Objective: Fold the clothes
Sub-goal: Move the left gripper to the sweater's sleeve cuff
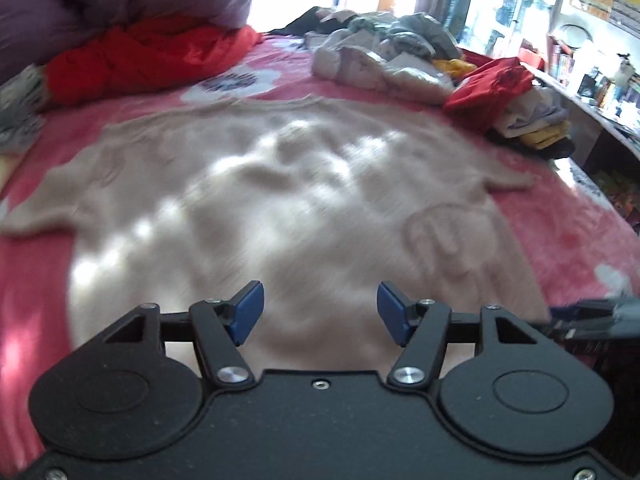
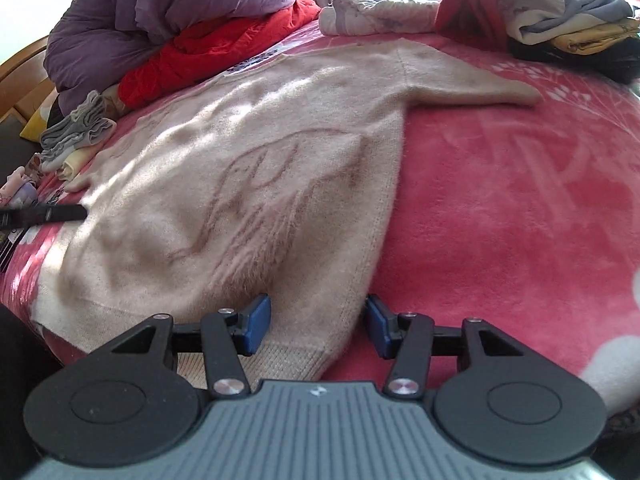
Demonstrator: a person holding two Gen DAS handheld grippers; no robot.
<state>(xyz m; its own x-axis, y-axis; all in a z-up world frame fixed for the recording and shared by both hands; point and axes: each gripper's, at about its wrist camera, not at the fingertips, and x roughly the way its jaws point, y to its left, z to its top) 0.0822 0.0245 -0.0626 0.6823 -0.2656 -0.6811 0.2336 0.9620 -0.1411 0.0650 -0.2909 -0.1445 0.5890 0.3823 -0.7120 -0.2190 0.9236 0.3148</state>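
Sweater (image 1: 280, 200) is spread flat on the bed (image 2: 500, 200), sleeves out. Both tongs, left (image 1: 320, 312) and right (image 2: 318, 326), are held wide open and empty; the hem corner (image 2: 288, 352) should be pinched squarely.

A cream sweater (image 1: 256, 208) with a faint brownish outline drawing lies on a pink blanket (image 2: 520, 184) patterned with white flowers, beside a red jacket (image 1: 152, 56), a purple duvet (image 2: 180, 4) and blue-padded black grippers.

Left view motion-blurred; sweater (image 1: 280, 184) hem hidden behind claw body.
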